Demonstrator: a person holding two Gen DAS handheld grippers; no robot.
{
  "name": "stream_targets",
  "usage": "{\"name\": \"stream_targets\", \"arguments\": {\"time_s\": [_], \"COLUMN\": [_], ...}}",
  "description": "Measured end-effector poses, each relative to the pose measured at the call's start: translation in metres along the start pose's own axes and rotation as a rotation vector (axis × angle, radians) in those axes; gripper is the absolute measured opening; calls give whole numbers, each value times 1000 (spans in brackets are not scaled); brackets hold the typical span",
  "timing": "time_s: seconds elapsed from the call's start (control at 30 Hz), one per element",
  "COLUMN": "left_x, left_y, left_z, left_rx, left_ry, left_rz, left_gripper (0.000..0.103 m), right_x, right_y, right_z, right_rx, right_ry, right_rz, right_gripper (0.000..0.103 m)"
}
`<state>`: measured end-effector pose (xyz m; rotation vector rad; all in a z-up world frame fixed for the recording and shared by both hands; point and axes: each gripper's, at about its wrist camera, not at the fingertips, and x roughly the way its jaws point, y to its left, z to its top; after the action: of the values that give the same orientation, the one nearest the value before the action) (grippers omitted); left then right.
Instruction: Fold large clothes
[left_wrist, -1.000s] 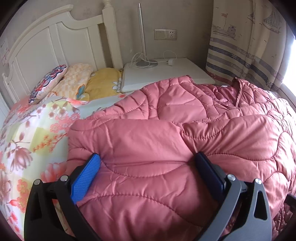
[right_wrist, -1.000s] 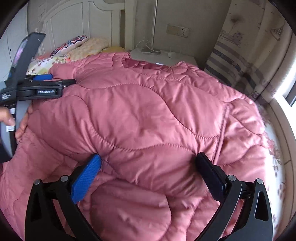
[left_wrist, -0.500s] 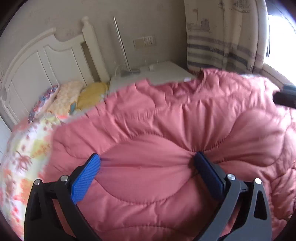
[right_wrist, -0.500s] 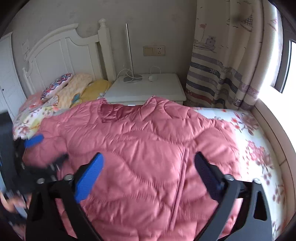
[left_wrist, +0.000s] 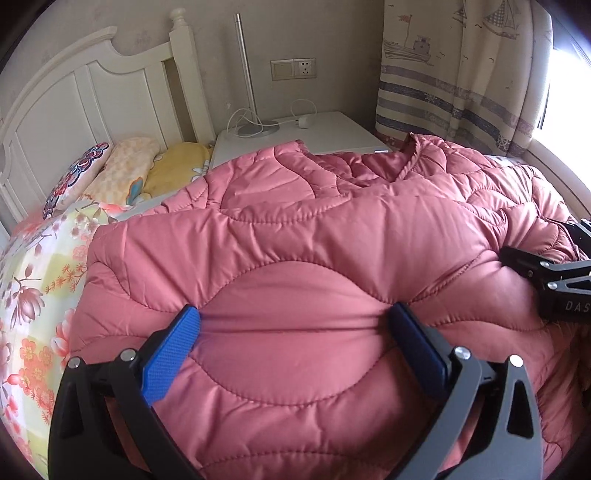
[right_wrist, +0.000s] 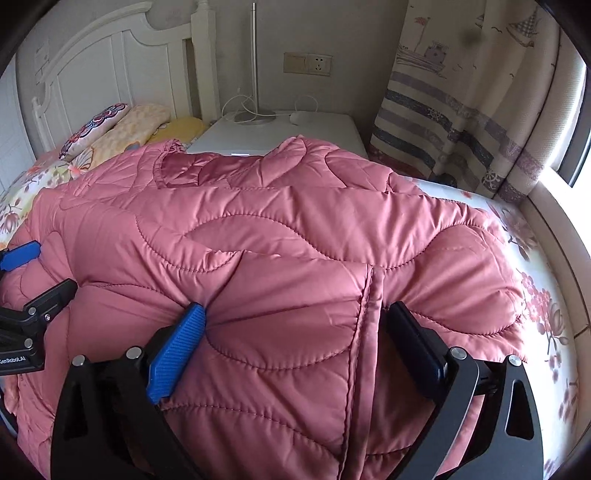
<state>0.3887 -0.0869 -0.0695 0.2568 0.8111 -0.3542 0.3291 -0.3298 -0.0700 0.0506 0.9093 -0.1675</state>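
Observation:
A pink quilted coat (left_wrist: 295, 240) lies spread on the bed, with a folded layer across its front and the collar at the far side. My left gripper (left_wrist: 291, 321) has its jaws set wide and its pads pressed into a thick bunch of the coat's near left part. Creases run between the pads. My right gripper (right_wrist: 295, 321) sits on the near right part of the pink coat (right_wrist: 295, 229), over a vertical seam. Its jaws are opening and the padding bulges between them. Each gripper shows at the edge of the other's view: the right gripper (left_wrist: 543, 243) and the left gripper (right_wrist: 38, 273).
A floral bed sheet (left_wrist: 33, 295) shows to the left and the same sheet (right_wrist: 535, 295) to the right. Pillows (left_wrist: 125, 166) lean on the white headboard (left_wrist: 92, 99). A white nightstand (left_wrist: 332, 133) with a lamp base (left_wrist: 258, 127) stands behind the coat. A striped curtain (right_wrist: 461, 110) hangs at the right.
The left gripper carried the coat's flap across and it now lies flatter. The right gripper, clear above the coat half a second ago, has come down with the coat between its fingers.

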Motion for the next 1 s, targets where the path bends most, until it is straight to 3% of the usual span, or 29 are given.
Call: {"name": "stream_targets", "arguments": {"time_s": [0.1,0.2,0.27,0.33,0.43,0.53,0.63,0.7,0.8,0.93,1.0], "left_x": [0,0,0,0,0,1,0,1,1,1,1], "left_y": [1,1,2,2,4,6,6,7,7,6,6], "left_z": [1,1,1,1,1,1,1,1,1,1,1], "left_rx": [-5,-7,-6,-8,-16,-23,-26,-30,-29,-28,-27], "left_ry": [1,2,1,2,1,3,2,2,3,2,2], "left_rz": [-5,-6,-5,-8,-11,-16,-19,-22,-22,-22,-19], "left_gripper": [101,101,101,101,101,101,101,101,101,101,101], "right_x": [-14,-46,-54,-45,-2,1,-15,-46,-74,-52,-40], "right_y": [-4,-4,4,16,27,16,16,17,20,27,20], "right_z": [6,7,9,10,2,4,3,-7,-25,-48,-53], "right_rx": [54,112,83,18,-50,11,23,40,15,-68,-23], "right_ry": [-3,-127,-159,-125,30,34,37,-38,-79,27,41], "right_rz": [-34,-37,-42,-50,-48,-7,-47,-19,9,-12,35], "right_gripper": [95,95,95,95,98,98,98,98,98,98,99]}}
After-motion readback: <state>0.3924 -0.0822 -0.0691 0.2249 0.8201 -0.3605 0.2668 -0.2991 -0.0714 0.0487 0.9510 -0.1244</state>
